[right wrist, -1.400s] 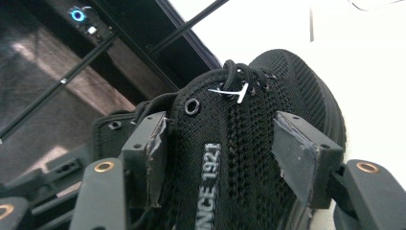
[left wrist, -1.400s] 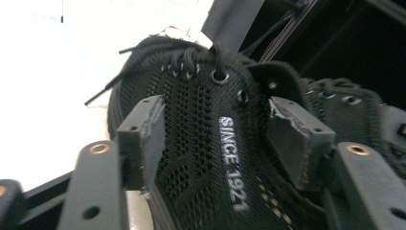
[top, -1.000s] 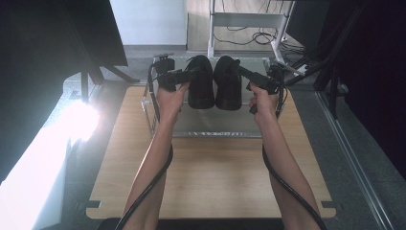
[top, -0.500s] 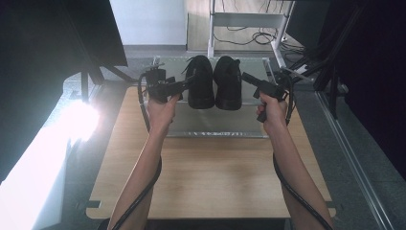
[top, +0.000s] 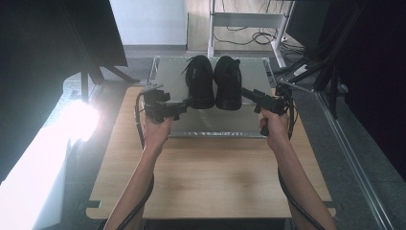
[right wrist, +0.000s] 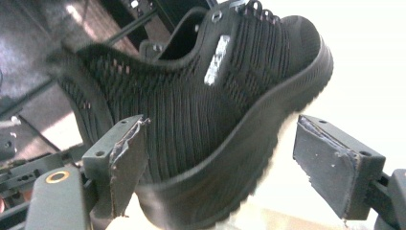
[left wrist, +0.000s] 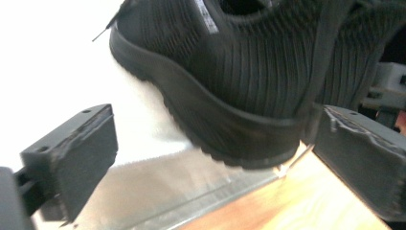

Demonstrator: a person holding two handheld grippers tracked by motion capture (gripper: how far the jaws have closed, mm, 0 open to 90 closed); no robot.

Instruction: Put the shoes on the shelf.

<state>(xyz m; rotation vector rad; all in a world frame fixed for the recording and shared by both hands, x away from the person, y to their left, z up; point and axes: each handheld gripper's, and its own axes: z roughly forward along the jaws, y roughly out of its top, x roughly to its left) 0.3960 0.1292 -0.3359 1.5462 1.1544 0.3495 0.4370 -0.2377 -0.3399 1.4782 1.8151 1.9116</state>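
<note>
left gripper (top: 187, 102) has just been opening, jaws wide and empty beside the left shoe's (top: 199, 82) heel; right gripper (top: 248, 93) likewise, empty at the right shoe (top: 228, 82). both shoes sit on the metal tray (top: 210, 125), long axes pointing away.

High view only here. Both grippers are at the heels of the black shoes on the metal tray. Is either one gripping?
Observer: No. The left gripper has jaws that have just been opening. In its own view they stand wide, with the left shoe heel between them and the pad on that view's left well clear of it.
Operator: And the right?
Observer: The right gripper has also just been opening. The right shoe sits side-on between its jaws, with a gap to the pad on that view's right.
Operator: Pads OK?
Observer: The right gripper's pads have ragged, torn edges.
</note>
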